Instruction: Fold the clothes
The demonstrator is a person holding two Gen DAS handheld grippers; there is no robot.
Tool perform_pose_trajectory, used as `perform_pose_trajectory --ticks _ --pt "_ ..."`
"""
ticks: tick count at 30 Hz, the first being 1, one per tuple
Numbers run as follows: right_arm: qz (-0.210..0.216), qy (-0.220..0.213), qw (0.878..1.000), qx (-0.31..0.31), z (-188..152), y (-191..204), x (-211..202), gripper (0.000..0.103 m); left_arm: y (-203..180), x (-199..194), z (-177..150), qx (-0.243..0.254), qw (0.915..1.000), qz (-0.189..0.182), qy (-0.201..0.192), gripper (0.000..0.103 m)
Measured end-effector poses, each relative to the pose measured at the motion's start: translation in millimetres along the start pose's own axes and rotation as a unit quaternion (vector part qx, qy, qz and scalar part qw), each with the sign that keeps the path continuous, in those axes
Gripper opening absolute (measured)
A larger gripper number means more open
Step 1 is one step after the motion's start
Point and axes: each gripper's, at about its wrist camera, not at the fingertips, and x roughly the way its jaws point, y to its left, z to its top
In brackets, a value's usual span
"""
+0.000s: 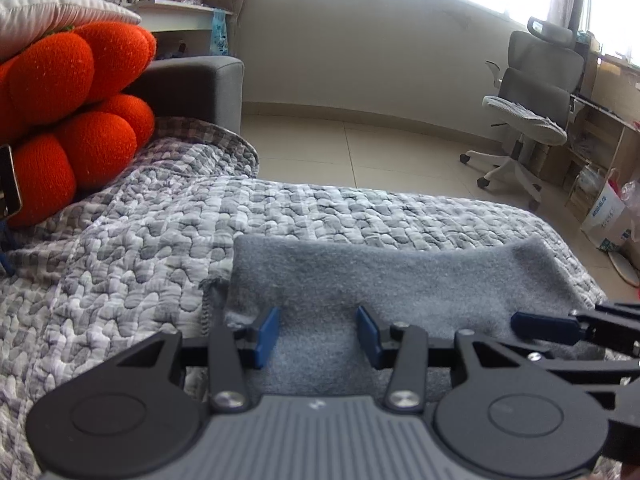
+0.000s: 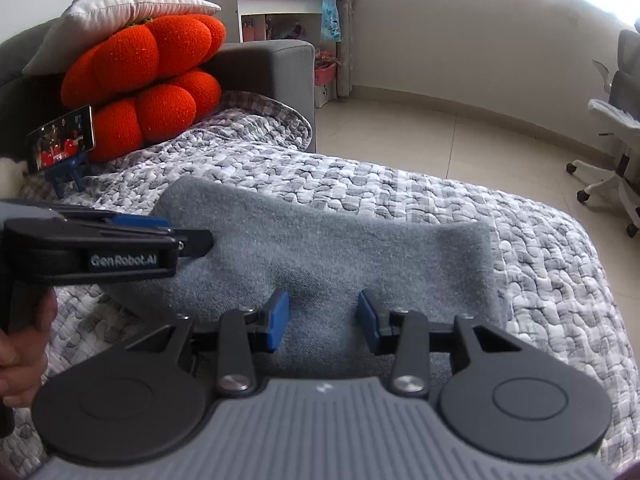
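A grey fleece garment (image 1: 400, 280) lies folded into a flat band on the quilted bed cover (image 1: 140, 260). My left gripper (image 1: 318, 334) hovers open over its near left part, blue pads apart, nothing between them. My right gripper (image 2: 323, 322) is open above the garment (image 2: 320, 248) near its middle, also empty. In the left wrist view the right gripper (image 1: 560, 330) reaches in from the right edge over the cloth. In the right wrist view the left gripper (image 2: 160, 232) comes in from the left at the garment's left end, held by a hand (image 2: 24, 352).
Orange pumpkin-shaped cushions (image 2: 152, 88) and a white pillow (image 2: 120, 12) are stacked against the grey sofa arm (image 2: 276, 68). A phone on a blue stand (image 2: 62, 138) sits on the cover. An office chair (image 1: 528, 112), shelves and a paper bag (image 1: 604, 212) stand on the tiled floor beyond the bed edge.
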Motion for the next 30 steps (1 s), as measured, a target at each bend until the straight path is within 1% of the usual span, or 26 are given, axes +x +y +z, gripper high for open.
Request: perform_pose_trajectory --ticks 2,7,17,24,30 --pt "-0.002 0.003 1.000 -0.002 0 -1 0 0.043 -1 3 -1 0.007 1.0000 0.003 0.002 0.045" --pt "-0.006 0.009 1.000 -0.006 0 -3 1 0.043 2 5 -1 0.006 1.0000 0.004 0.005 0.045" --pt "-0.014 0.008 1.000 0.022 0 -21 -5 0.043 10 6 1 -0.004 0.9999 0.008 0.005 0.045" --pt "-0.024 0.015 0.999 0.044 -2 -37 -7 0.043 11 7 1 -0.006 0.9999 0.010 0.010 0.045" --pt "-0.027 0.012 0.997 0.067 -4 -49 -11 0.042 19 8 2 -0.021 0.9996 0.011 0.016 0.047"
